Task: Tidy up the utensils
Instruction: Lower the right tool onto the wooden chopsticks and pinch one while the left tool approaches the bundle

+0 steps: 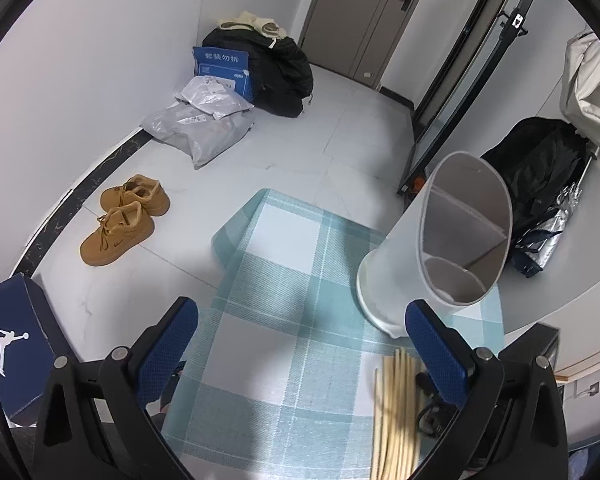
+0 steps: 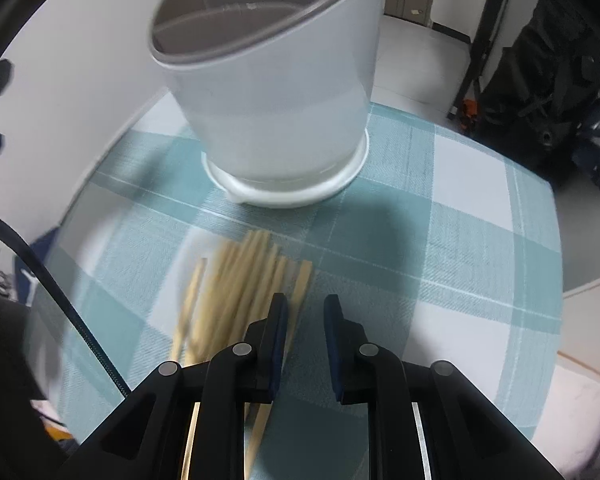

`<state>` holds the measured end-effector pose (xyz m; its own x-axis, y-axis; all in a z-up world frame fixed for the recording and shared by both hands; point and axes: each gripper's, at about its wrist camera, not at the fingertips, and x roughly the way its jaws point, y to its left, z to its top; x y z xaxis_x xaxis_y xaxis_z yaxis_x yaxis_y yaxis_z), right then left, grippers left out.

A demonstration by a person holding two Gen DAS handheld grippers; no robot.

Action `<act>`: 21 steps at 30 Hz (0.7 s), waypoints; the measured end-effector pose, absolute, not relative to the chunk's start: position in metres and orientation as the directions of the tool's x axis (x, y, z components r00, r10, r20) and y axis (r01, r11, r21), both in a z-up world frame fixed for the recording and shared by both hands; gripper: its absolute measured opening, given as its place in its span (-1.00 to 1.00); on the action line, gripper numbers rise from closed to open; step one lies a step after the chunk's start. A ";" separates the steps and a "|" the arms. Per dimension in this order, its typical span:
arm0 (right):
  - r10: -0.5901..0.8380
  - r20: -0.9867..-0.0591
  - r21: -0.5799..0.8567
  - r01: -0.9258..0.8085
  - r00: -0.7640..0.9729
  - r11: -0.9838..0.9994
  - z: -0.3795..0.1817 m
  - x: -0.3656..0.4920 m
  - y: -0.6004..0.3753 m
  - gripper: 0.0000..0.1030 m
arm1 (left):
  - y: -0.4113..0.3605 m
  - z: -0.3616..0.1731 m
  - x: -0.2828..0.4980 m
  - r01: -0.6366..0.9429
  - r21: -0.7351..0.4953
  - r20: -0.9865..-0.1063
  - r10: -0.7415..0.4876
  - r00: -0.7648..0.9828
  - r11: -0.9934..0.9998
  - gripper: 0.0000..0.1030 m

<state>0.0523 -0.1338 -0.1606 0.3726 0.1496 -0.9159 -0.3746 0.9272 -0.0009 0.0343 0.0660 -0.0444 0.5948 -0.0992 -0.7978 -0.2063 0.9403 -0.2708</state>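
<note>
Our right gripper [image 2: 305,306] stands nearly closed, a narrow gap left, nothing between the pads; the chopsticks [image 2: 236,292] lie just left of its left finger on the checked cloth [image 2: 460,240]. Our left gripper [image 1: 300,328] hangs wide open and empty above the cloth. Beyond the chopsticks stands the white divided holder [image 2: 272,120], upright. Farther off, tan shoes [image 1: 124,220] rest on the floor.

Pale wooden chopsticks [image 2: 236,292] bundled flat on checked cloth [image 2: 460,248], tips toward white divided holder [image 2: 268,92], upright, empty, near cloth's far edge
</note>
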 end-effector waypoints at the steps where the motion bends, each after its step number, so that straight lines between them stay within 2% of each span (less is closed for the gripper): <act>1: 0.129 -0.913 -0.025 -0.368 0.387 0.930 -0.159 0.052 -0.131 -0.64 | 0.066 -0.046 0.035 -0.210 -0.266 -0.803 -0.095 0.588 0.941 0.98; 4: 0.116 -0.908 -0.045 -0.369 0.402 0.928 -0.159 0.053 -0.128 -0.61 | 0.071 -0.050 0.036 -0.227 -0.282 -0.815 -0.108 0.570 0.932 0.98; 8: 0.146 -0.898 -0.014 -0.359 0.415 0.933 -0.160 0.054 -0.132 -0.70 | 0.066 -0.054 0.036 -0.223 -0.241 -0.823 -0.077 0.563 0.945 0.97; 10: 0.189 -0.892 0.035 -0.355 0.410 0.934 -0.161 0.055 -0.134 -0.74 | 0.061 -0.060 0.037 -0.197 -0.217 -0.833 -0.076 0.548 0.956 0.97; 11: 0.202 -0.891 0.051 -0.352 0.407 0.935 -0.161 0.057 -0.137 -0.86 | 0.058 -0.065 0.037 -0.187 -0.206 -0.844 -0.078 0.531 0.960 0.97; 12: 0.219 -0.889 0.075 -0.344 0.402 0.936 -0.161 0.059 -0.140 -0.89 | 0.055 -0.071 0.037 -0.169 -0.206 -0.855 -0.093 0.511 0.964 0.97; 21: 0.342 -0.830 0.248 -0.258 0.441 0.934 -0.141 0.073 -0.172 -0.90 | 0.016 -0.105 0.027 -0.034 -0.131 -0.920 -0.109 0.378 0.991 0.97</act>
